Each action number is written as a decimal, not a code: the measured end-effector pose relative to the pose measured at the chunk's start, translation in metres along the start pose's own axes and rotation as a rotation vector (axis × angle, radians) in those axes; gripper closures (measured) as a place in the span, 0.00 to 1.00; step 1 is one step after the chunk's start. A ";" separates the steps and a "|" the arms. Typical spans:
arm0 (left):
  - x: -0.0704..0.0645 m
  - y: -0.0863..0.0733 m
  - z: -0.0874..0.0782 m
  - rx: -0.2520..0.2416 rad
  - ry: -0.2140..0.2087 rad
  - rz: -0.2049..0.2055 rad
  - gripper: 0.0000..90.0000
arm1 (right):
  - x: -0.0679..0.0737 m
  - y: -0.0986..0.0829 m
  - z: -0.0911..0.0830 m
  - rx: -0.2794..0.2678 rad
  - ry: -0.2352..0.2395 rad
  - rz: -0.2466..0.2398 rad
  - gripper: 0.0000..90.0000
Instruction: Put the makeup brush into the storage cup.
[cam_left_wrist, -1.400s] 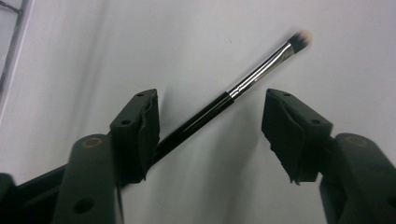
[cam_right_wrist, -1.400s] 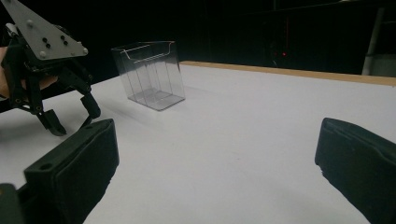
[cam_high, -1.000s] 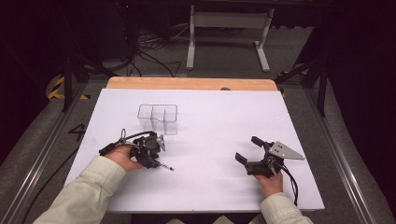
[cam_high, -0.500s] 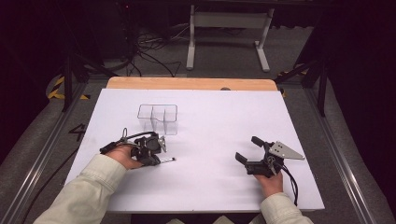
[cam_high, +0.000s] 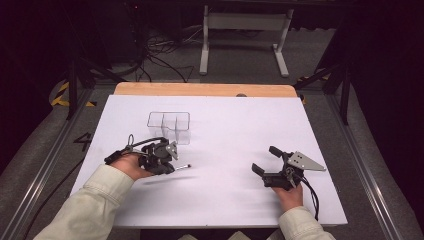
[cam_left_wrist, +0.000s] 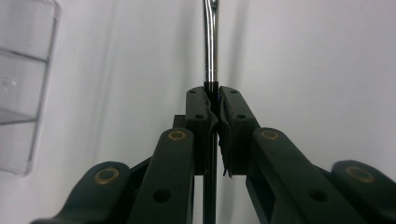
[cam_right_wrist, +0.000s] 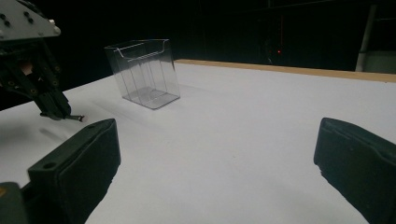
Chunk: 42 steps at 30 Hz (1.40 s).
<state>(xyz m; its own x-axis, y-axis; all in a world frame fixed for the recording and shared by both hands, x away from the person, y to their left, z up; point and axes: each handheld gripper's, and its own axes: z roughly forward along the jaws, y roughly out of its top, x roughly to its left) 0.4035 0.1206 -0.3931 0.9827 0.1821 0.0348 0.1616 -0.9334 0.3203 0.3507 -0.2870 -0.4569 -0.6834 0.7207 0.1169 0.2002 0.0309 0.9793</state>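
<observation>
Left tool (cam_high: 172, 162) is pinching a thin metal rod (cam_high: 183, 166), lifted just off the tabletop (cam_high: 240, 125); grasp appears done, placing into the clear bin (cam_high: 169, 126) just beyond it remains. Right tool (cam_high: 265, 160) sits spread and idle, well apart. Left gripper view confirms the jaws clamp the rod (cam_left_wrist: 210, 46); right gripper view shows the bin (cam_right_wrist: 142, 72) empty.

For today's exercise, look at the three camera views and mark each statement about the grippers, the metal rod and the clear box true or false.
1. The left gripper is shut on the metal rod. True.
2. The right gripper holds the clear box. False: its jaws stand open, holding nothing.
3. The clear box stands upright on the white table. True.
4. The rod lies inside the box. False: it is clamped in the left jaws, outside the box.
</observation>
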 end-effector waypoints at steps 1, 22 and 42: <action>0.000 0.000 0.000 0.000 0.000 0.000 0.93 | 0.000 0.000 0.000 0.000 0.000 0.000 0.01; 0.003 -0.010 -0.048 -0.313 0.095 -0.056 0.93 | 0.000 0.000 0.000 0.006 0.000 -0.001 0.01; 0.011 -0.028 -0.065 -0.587 0.120 -0.154 0.93 | 0.000 0.000 0.001 0.006 0.001 -0.002 0.01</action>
<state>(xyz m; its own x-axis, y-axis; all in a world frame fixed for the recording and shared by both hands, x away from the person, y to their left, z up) 0.4038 0.1687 -0.3398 0.9296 0.3662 0.0420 0.1902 -0.5742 0.7963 0.3512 -0.2866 -0.4571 -0.6846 0.7197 0.1153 0.2031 0.0364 0.9785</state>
